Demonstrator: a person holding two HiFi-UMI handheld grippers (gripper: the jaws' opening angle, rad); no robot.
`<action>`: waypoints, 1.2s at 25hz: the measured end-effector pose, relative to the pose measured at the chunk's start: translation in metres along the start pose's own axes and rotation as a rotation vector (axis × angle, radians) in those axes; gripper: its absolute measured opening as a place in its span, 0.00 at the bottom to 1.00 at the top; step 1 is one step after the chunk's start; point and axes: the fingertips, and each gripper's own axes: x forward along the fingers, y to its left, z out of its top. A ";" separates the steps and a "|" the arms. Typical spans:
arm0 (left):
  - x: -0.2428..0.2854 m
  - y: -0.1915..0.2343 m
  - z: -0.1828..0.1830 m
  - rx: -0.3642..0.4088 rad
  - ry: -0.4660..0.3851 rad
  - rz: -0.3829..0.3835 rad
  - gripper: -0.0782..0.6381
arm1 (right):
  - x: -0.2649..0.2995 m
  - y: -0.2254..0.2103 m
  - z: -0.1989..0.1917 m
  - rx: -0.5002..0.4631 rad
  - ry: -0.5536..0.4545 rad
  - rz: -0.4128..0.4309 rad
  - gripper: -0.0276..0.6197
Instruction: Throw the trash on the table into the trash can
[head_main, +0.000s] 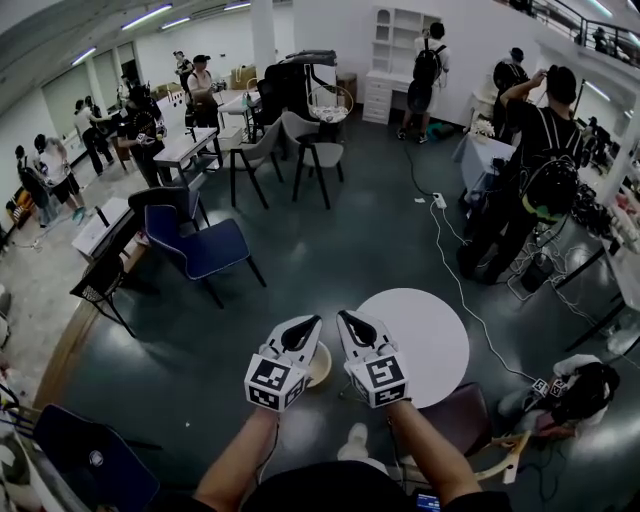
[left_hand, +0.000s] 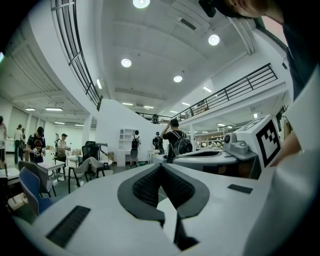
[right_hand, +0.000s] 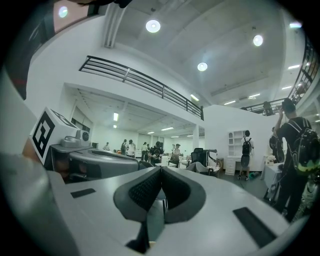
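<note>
Below right gripper (head_main: 343, 316): round table (head_main: 430, 340) bare, no trash seen | left gripper (head_main: 314, 321) pressed together, empty | right likewise, empty | held level, side by side, judged idle for want of anything to grip | under left gripper: pale tub (head_main: 320, 370), perhaps the trash can

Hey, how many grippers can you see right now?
2. The left gripper and the right gripper are held side by side in front of the person, near the round table. Both are shut and empty. None seems hidden.
</note>
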 end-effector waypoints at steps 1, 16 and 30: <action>-0.006 -0.002 0.002 0.002 -0.003 -0.005 0.13 | -0.004 0.006 0.002 -0.003 -0.003 -0.003 0.07; -0.091 -0.066 0.019 0.053 -0.043 -0.077 0.13 | -0.094 0.077 0.023 -0.013 -0.039 -0.047 0.07; -0.156 -0.090 0.003 0.037 -0.053 -0.070 0.13 | -0.138 0.118 0.011 -0.014 -0.016 -0.068 0.07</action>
